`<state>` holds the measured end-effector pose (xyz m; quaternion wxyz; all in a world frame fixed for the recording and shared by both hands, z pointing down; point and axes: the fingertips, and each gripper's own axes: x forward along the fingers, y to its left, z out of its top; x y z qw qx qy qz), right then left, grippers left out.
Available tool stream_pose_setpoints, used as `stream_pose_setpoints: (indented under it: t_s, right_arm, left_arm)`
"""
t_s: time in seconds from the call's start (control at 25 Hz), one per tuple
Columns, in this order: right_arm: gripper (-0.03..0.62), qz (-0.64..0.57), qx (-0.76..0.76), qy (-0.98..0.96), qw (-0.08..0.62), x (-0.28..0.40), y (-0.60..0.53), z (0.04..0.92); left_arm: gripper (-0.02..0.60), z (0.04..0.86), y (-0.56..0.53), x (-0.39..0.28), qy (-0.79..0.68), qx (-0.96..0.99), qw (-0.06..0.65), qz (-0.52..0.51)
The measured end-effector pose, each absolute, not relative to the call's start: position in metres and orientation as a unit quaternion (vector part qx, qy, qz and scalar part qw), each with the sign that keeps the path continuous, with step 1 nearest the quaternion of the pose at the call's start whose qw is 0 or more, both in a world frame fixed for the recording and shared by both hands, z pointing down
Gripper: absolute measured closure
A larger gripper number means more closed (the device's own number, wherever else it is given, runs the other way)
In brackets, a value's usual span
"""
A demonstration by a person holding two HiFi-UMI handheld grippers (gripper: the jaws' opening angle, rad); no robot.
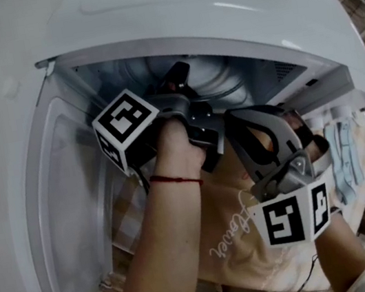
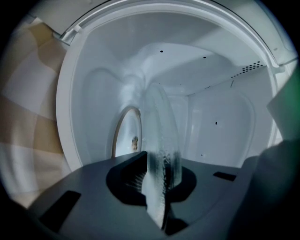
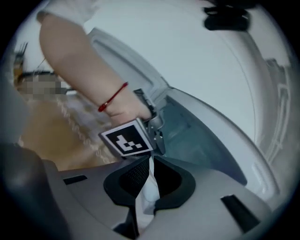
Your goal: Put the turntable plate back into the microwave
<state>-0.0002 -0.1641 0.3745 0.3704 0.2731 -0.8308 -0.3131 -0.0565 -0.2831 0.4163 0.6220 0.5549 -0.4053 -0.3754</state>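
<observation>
Inside the microwave (image 2: 220, 117), centre frame, the left gripper (image 2: 158, 165) clamps the turntable plate (image 2: 161, 122) by its rim. The plate faces the drive hub (image 2: 135, 140) at left, likely for seating. The right gripper (image 3: 146, 176) pinches a white scrap (image 3: 149, 192).

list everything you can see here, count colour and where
microwave: 1, white, fills the head view
door: 1, white, open at left
turntable plate: 1, clear glass, edge-on inside the cavity
wad: 1, white, maybe tissue, between the right jaws
cloth: 1, pale blue, by the microwave's right end
bracelet: 1, red, left wrist
shirt: 1, beige
left gripper: 1, dark grey, shut on the plate
right gripper: 1, grey, shut on the wad
</observation>
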Motion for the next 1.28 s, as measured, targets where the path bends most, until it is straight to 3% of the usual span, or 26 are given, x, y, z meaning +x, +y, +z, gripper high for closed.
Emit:
stream_pose_setpoints:
  t_s: [0.12, 0.56, 0.72, 0.96, 1.04, 1.28]
  right_arm:
    - [0.559, -0.4, 0.232, -0.773, 0.435, -0.005, -0.168, 0.382]
    - [0.557, -0.374, 0.246, -0.752, 0.484, -0.014, -0.193, 0.391]
    - [0.484, -0.373, 0.224, -0.752, 0.495, -0.017, -0.191, 0.396]
    - [0.488, -0.388, 0.229, -0.742, 0.497, -0.022, -0.199, 0.398]
    - [0.531, -0.39, 0.226, -0.745, 0.493, -0.025, -0.201, 0.398]
    - [0.542, -0.378, 0.223, -0.748, 0.497, -0.026, -0.202, 0.4]
  left_arm:
    - [0.563, 0.416, -0.283, -0.056, -0.405, 0.555, 0.623, -0.375]
    - [0.564, 0.417, -0.283, -0.058, -0.402, 0.547, 0.628, -0.381]
    - [0.565, 0.417, -0.284, -0.057, -0.402, 0.55, 0.628, -0.377]
    - [0.564, 0.418, -0.283, -0.057, -0.401, 0.55, 0.63, -0.375]
    - [0.563, 0.417, -0.283, -0.056, -0.402, 0.553, 0.628, -0.372]
    - [0.565, 0.418, -0.283, -0.055, -0.402, 0.551, 0.631, -0.37]
